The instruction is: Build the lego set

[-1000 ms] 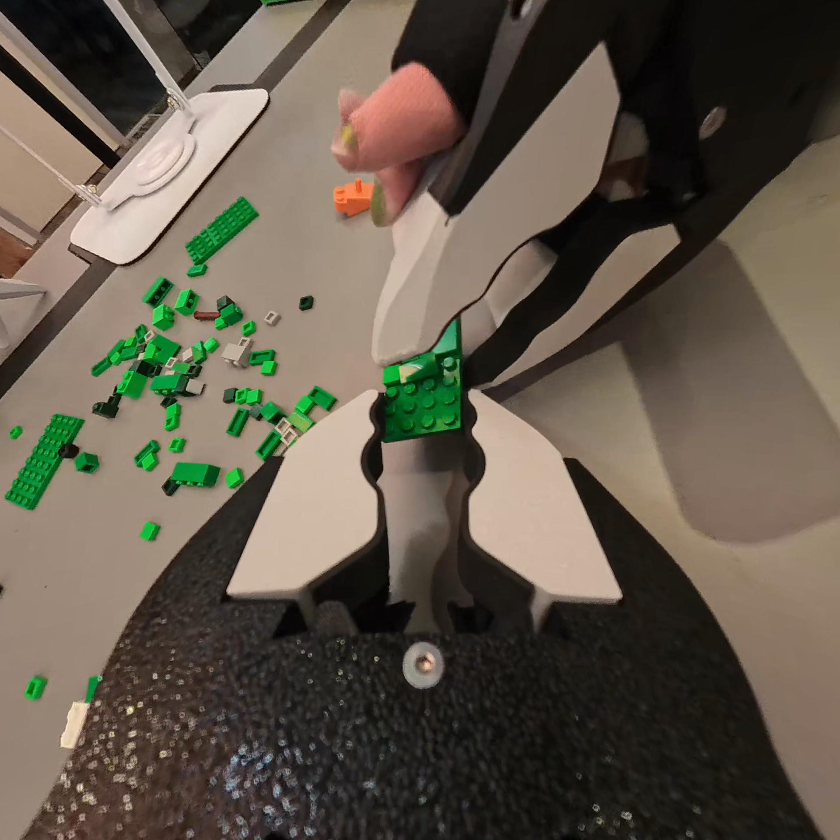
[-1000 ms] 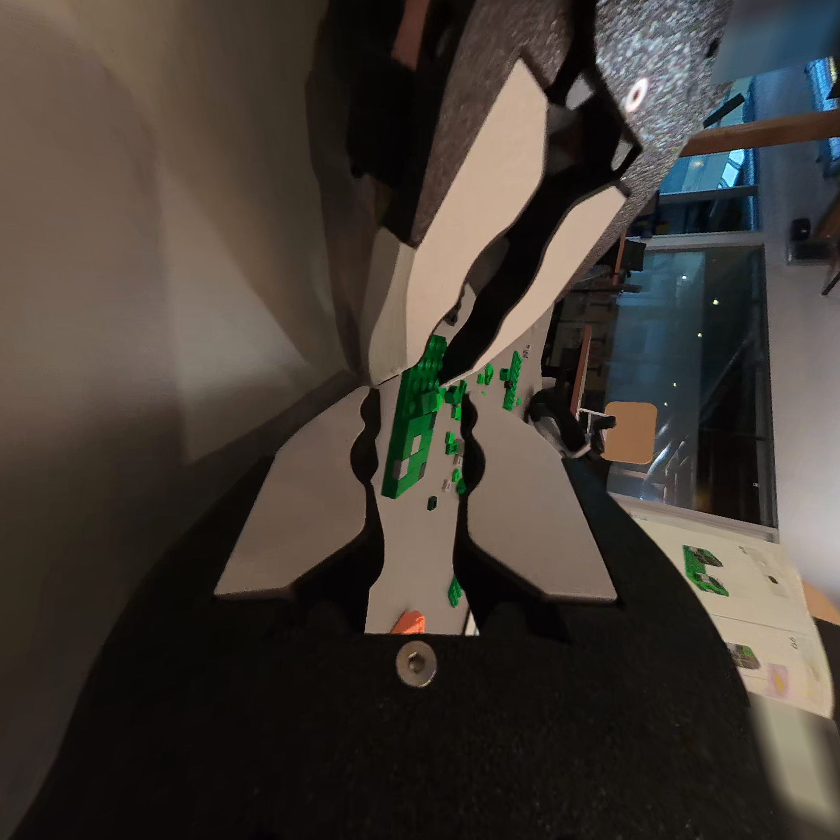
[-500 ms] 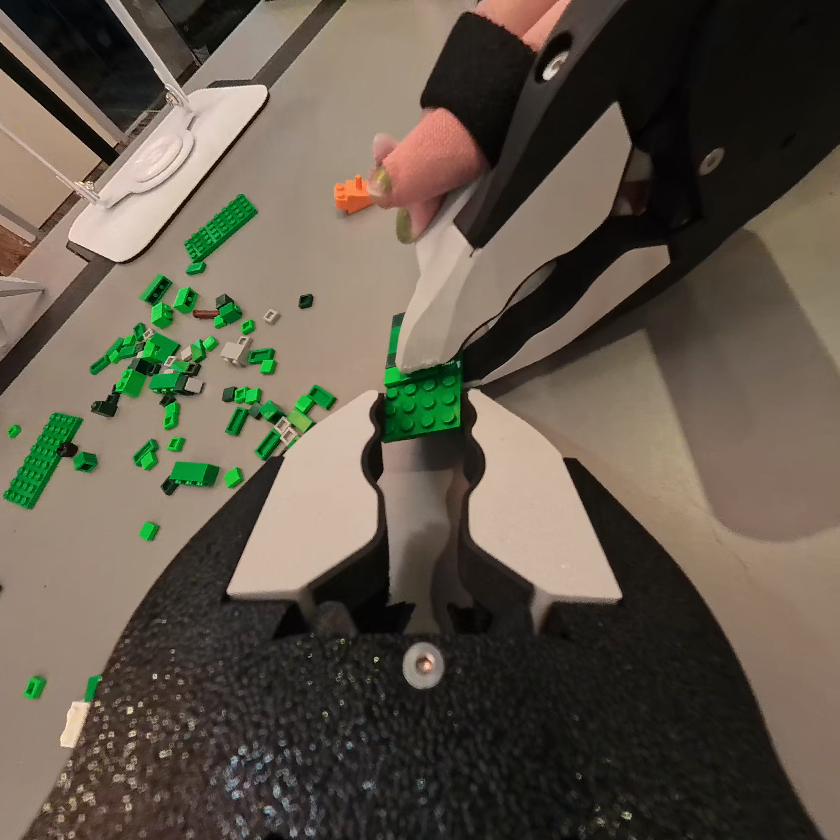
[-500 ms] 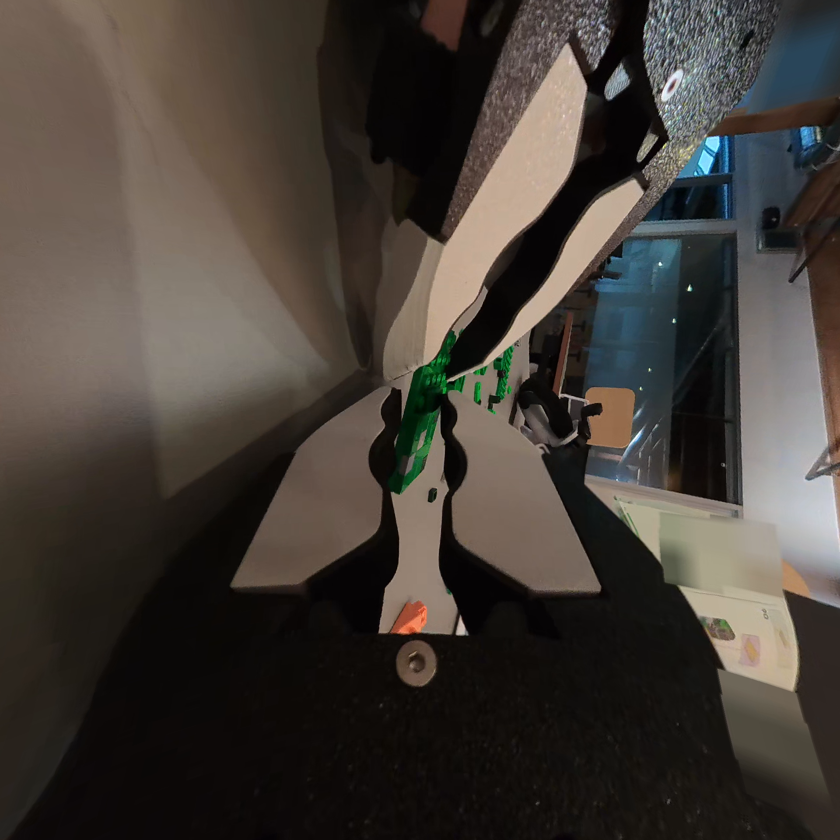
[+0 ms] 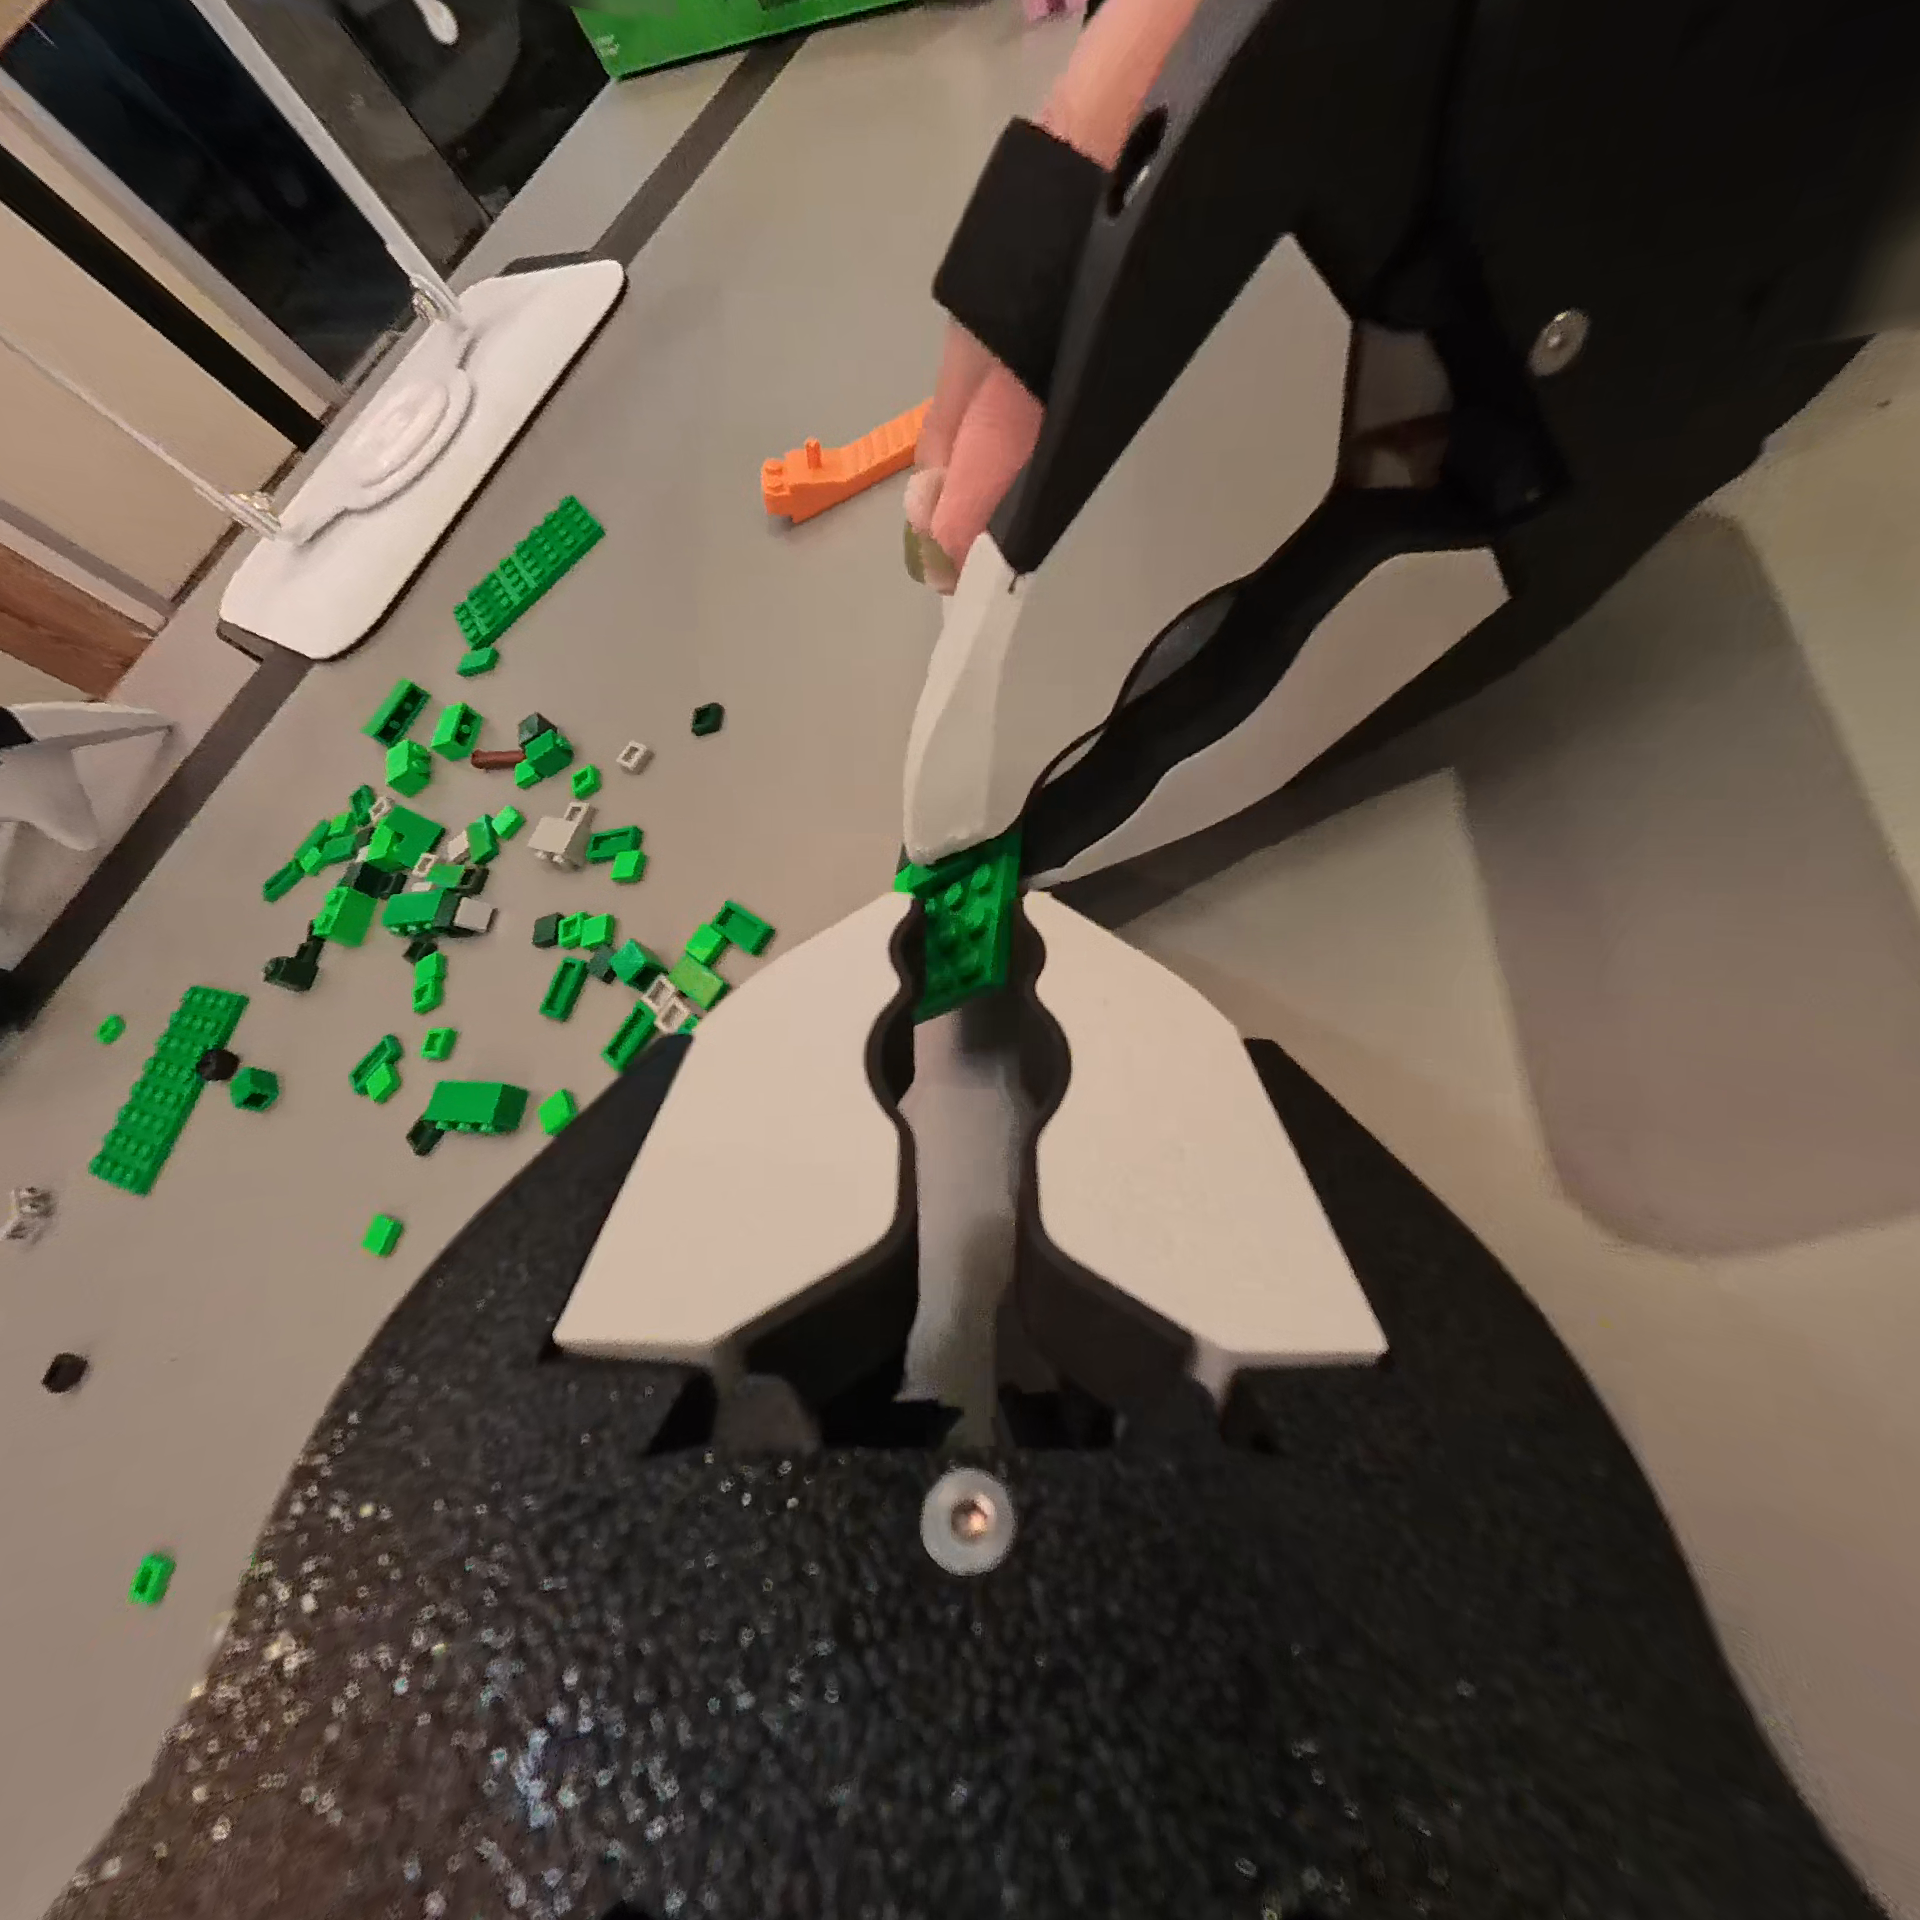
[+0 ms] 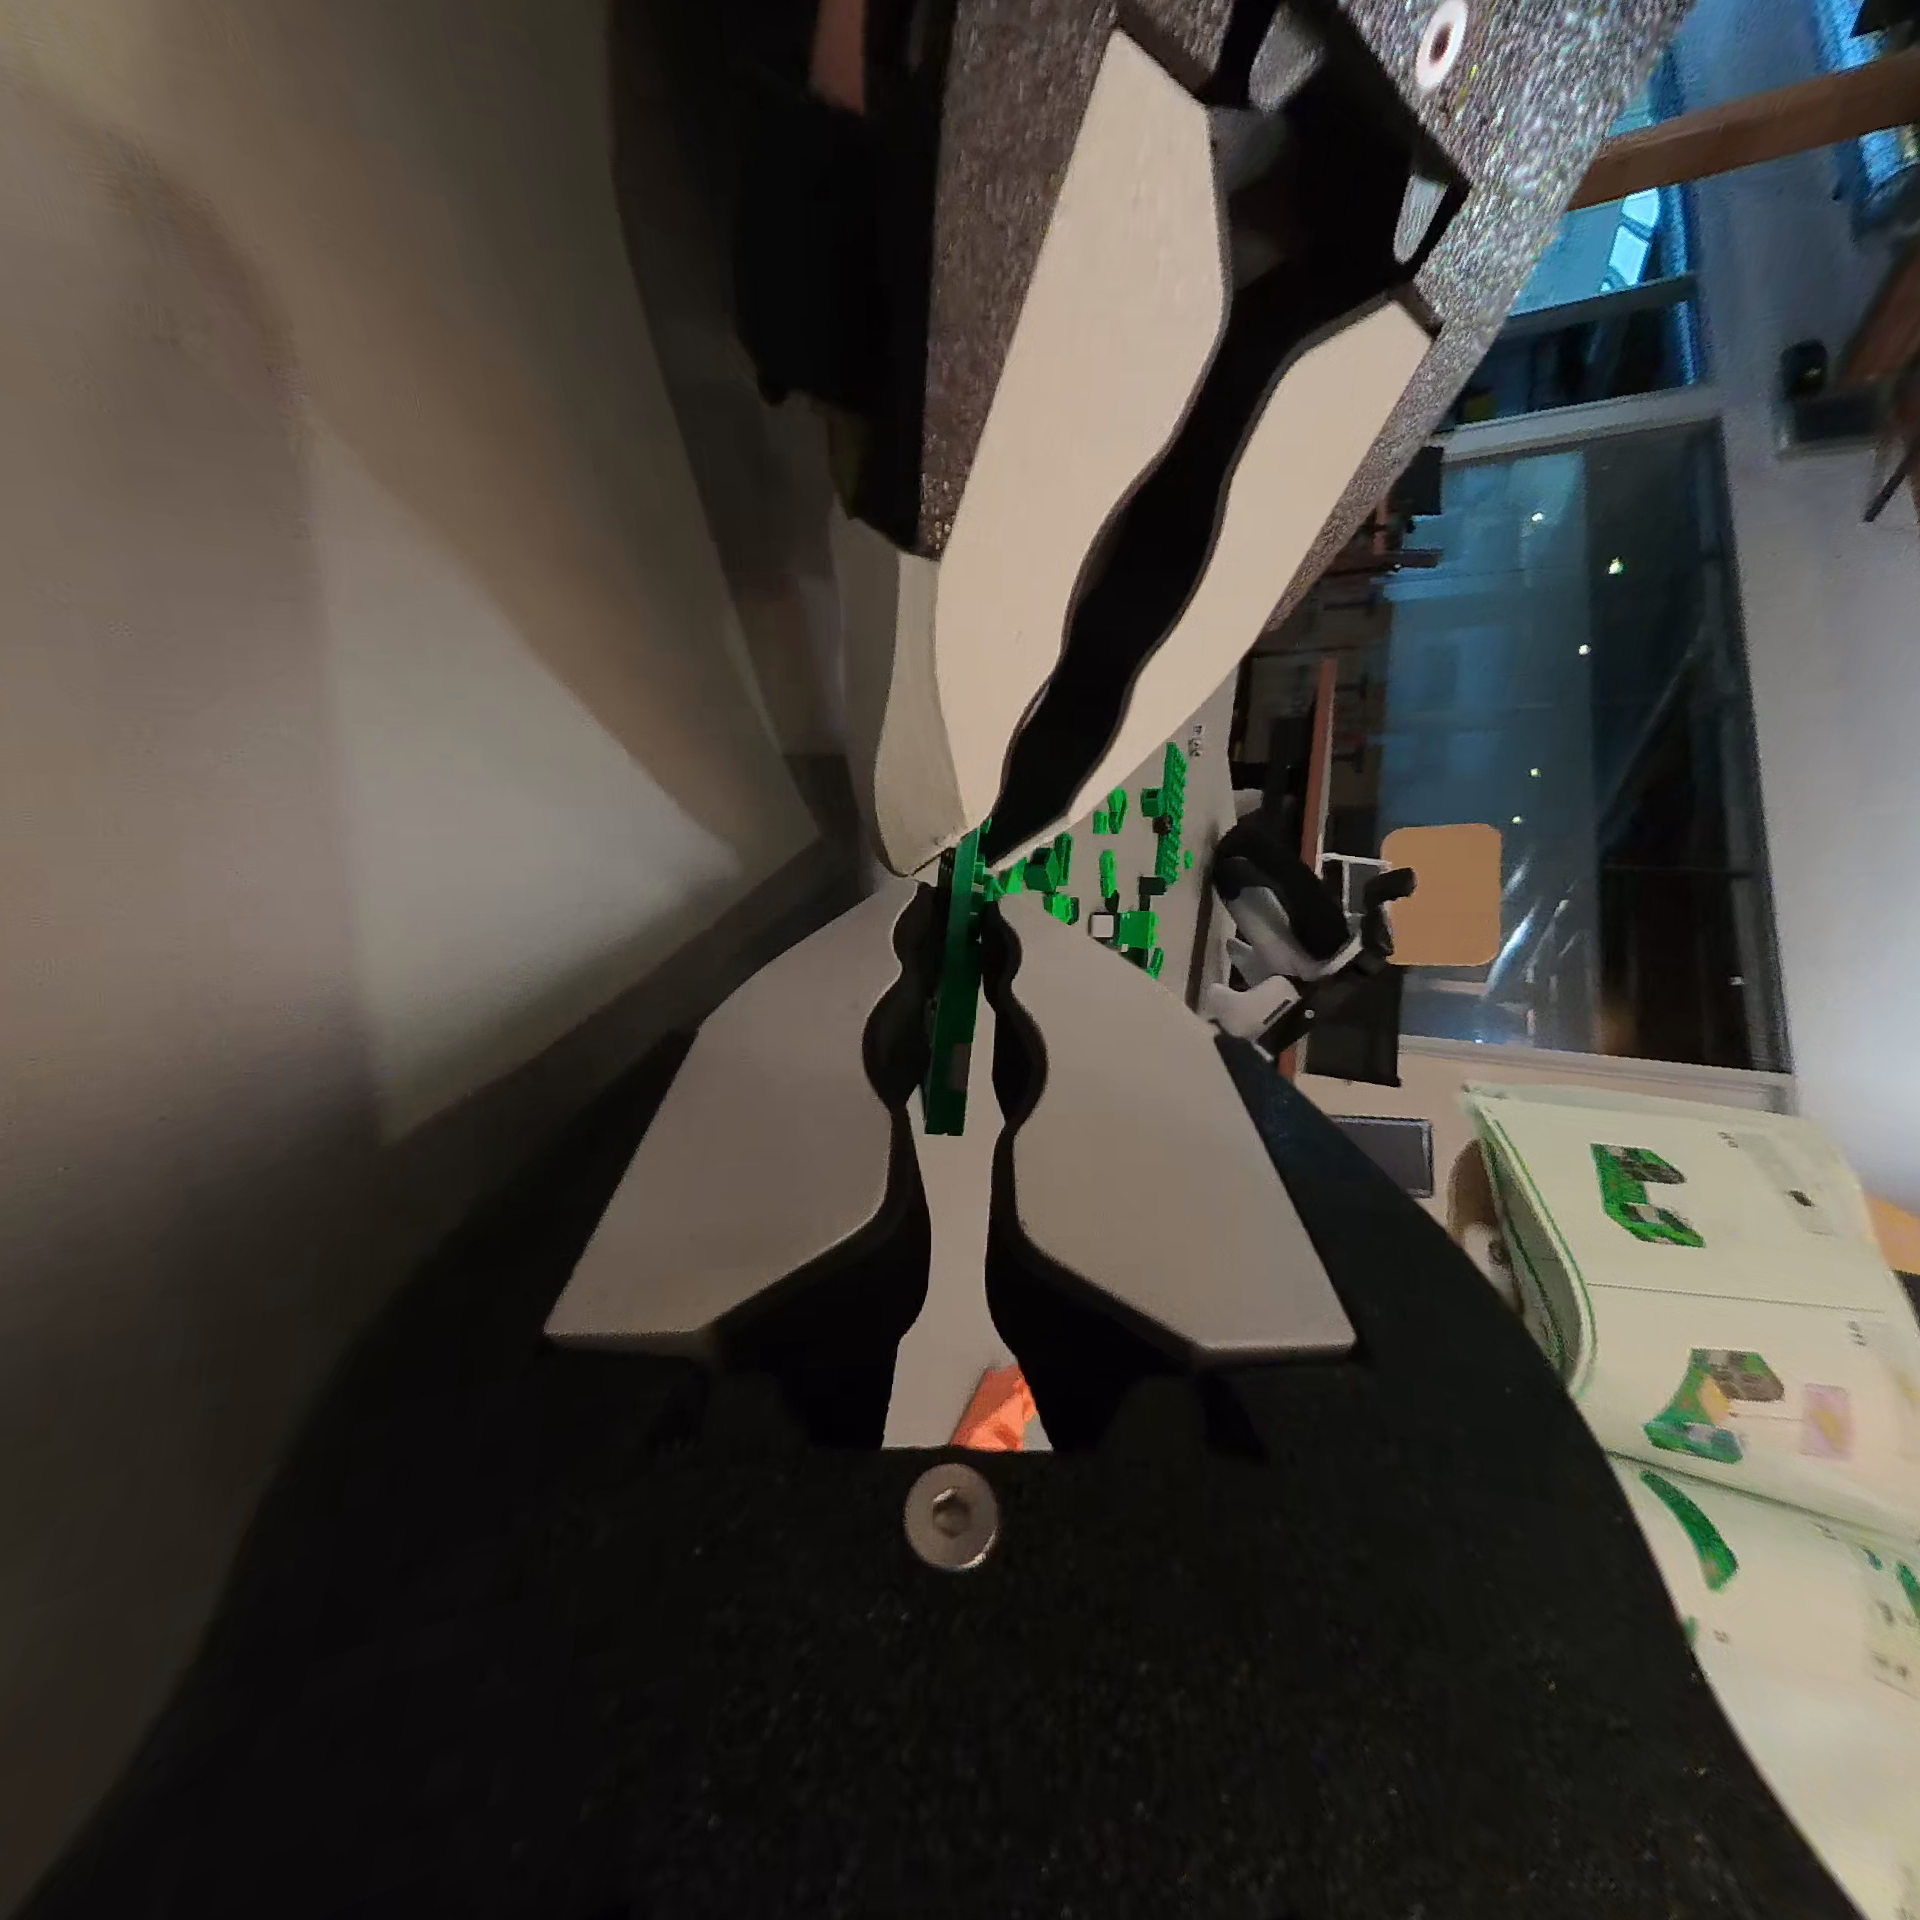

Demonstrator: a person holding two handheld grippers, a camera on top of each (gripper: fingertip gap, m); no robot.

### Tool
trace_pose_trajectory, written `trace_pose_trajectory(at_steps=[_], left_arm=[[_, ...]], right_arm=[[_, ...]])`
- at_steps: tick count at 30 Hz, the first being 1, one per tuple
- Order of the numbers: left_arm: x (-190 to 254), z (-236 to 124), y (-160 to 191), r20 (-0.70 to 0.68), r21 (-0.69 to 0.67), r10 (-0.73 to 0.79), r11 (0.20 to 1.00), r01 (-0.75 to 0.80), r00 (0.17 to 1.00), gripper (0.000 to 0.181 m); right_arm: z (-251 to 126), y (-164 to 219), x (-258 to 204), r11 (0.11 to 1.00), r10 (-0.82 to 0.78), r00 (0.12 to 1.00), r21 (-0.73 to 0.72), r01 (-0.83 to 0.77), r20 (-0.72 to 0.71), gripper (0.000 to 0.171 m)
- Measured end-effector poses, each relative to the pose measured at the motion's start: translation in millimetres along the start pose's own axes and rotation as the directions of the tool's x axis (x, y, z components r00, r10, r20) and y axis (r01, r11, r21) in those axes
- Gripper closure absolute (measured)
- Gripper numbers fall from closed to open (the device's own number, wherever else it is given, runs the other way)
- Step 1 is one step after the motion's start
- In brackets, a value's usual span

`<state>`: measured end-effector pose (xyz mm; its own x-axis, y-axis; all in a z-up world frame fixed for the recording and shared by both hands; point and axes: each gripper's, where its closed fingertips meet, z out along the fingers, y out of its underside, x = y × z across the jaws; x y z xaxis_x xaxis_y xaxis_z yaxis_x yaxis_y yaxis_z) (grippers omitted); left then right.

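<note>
A green studded plate (image 5: 966,940) is held above the grey table between both grippers. In the left wrist view, my left gripper (image 5: 961,914) is shut on its near end. My right gripper (image 5: 997,842) comes in from the upper right and pinches its far end. In the right wrist view the plate (image 6: 954,1018) is seen edge-on between my right gripper's (image 6: 951,904) fingers. The left gripper (image 6: 945,847) meets it from above. Whether smaller pieces sit on the plate is hidden.
Loose green, grey and dark pieces (image 5: 436,883) lie scattered at left, with two long green plates (image 5: 166,1091) (image 5: 530,566). An orange separator tool (image 5: 842,473) lies farther back and a white stand base (image 5: 416,457) at far left. An open instruction booklet (image 6: 1714,1299) lies at right. My left and right fingertips are right by each other.
The right gripper has swung and closed tighter on the plate, which has turned from nearly flat to steeply tilted, edge-on in the right wrist view. The left gripper keeps its hold.
</note>
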<state>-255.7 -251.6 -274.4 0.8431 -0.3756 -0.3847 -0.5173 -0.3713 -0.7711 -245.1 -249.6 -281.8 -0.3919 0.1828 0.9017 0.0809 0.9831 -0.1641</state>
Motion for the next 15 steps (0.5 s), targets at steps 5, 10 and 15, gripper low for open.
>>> trace_pose_trajectory(at_steps=[5, 10, 15], left_arm=[[-11, 0, -4, 0.121, 0.037, 0.108, 0.993, -0.114, 0.987, 0.15], [-4, -1, -15, 0.231, 0.022, 0.431, 0.894, -0.448, 0.872, 0.176], [-8, -5, -29, 0.348, -0.049, 0.571, 0.803, -0.594, 0.743, 0.176]], right_arm=[[-1, 4, 0, 1.0, -0.012, 1.0, 0.022, 0.012, -0.003, 0.164], [-8, 1, 7, 0.998, 0.011, 1.0, 0.06, -0.01, -0.016, 0.164], [-16, -1, 17, 0.997, -0.022, 0.997, 0.072, 0.027, -0.075, 0.164]])
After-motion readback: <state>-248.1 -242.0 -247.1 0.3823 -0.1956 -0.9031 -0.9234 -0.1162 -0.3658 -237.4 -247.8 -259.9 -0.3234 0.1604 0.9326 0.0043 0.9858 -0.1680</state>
